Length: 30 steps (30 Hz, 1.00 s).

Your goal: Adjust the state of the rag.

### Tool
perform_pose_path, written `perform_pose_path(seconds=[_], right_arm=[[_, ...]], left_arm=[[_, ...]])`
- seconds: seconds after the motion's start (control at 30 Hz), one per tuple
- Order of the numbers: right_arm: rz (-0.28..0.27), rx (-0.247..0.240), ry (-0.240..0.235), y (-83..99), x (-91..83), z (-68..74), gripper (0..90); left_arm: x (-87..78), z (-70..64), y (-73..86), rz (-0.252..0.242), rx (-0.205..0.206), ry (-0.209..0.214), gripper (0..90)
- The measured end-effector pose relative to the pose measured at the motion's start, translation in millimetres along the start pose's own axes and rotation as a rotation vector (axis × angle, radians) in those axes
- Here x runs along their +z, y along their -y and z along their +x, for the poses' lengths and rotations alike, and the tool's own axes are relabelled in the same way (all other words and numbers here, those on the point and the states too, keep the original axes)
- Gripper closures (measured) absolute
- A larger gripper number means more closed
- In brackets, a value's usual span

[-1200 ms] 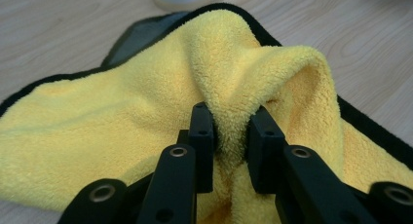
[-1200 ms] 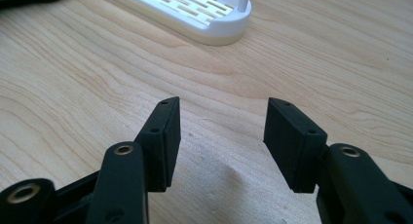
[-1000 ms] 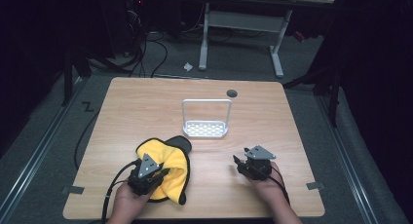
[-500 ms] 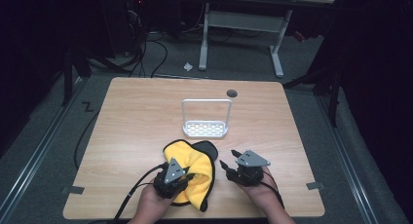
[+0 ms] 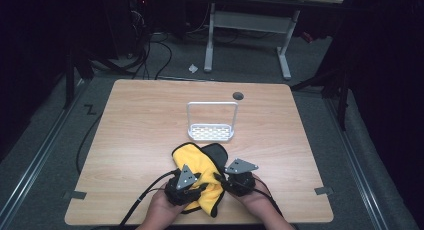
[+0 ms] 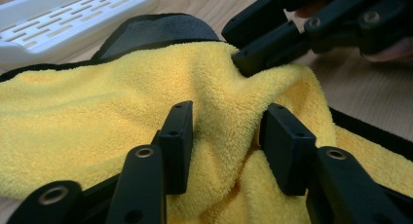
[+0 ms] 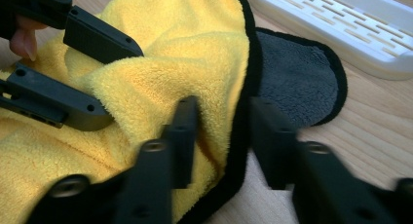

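Note:
A yellow cloth [image 5: 192, 157] with a black hem and a grey underside [image 7: 297, 87] lies bunched near the table's front edge. My left gripper [image 5: 187, 180] sits on its near left part. In the left gripper view [image 6: 229, 136] the jaws pinch a raised yellow fold. My right gripper [image 5: 232, 176] is at the cloth's right side. In the right gripper view [image 7: 224, 131] its blurred jaws hold the black-hemmed edge. The two grippers are close together: the right one [image 6: 238, 44] shows in the left gripper view, the left one [image 7: 122, 85] in the right gripper view.
A white slotted rack [image 5: 211, 132] with a tall wire handle stands just behind the cloth at the table's middle. A round cable hole [image 5: 238, 95] is at the back of the wooden table [image 5: 135, 125]. Cables trail off the front left edge.
My left gripper has dragged the cloth to the right along the front edge. My right gripper has moved left to meet it and now holds the cloth's right edge.

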State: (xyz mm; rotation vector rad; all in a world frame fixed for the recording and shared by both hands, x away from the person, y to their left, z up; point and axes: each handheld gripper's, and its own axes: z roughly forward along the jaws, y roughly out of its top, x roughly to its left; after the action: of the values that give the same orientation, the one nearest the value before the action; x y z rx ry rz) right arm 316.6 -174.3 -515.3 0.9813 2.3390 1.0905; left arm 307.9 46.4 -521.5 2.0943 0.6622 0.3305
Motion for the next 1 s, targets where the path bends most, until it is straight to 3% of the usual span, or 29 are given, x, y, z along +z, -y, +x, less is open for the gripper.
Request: perform_pose_path(seconds=[0.07, 0.17, 0.27, 0.5, 0.67, 0.8, 0.9, 1.0], right_arm=[[-0.008, -0.014, 0.006, -0.9, -3.2, 0.2, 84.8], [-0.024, -0.029, 0.04, -2.1, -9.3, -0.3, 85.9], [-0.035, -0.032, 0.078, -1.3, -14.8, -4.5, 86.0], [-0.04, 0.002, 0.156, 4.3, -24.5, -22.2, 86.0], [-0.053, 0.051, 0.172, 7.7, -31.4, -34.8, 85.9], [-0.056, 0.075, 0.169, 10.0, -32.7, -40.5, 85.7], [-0.053, 0.06, 0.167, 9.5, -30.9, -37.9, 85.7], [-0.048, 0.052, 0.167, 9.2, -30.2, -36.3, 85.7]], left_arm=[[-0.7, 0.5, 0.2, 0.0, -0.005, -0.006, 50.6], [-3.4, 2.3, 1.2, -0.004, -0.016, -0.024, 44.5], [-6.8, 5.2, 1.6, -0.012, -0.037, -0.018, 42.2], [-19.8, 11.9, 5.8, -0.023, -0.057, -0.036, 40.3], [-22.0, 20.5, 9.7, -0.016, -0.097, -0.042, 42.1], [-11.7, 28.6, 14.6, 0.028, -0.153, -0.017, 49.7], [-3.5, 27.7, 15.7, 0.078, -0.145, -0.039, 55.4], [-1.4, 26.5, 15.8, 0.085, -0.133, -0.034, 69.4]])
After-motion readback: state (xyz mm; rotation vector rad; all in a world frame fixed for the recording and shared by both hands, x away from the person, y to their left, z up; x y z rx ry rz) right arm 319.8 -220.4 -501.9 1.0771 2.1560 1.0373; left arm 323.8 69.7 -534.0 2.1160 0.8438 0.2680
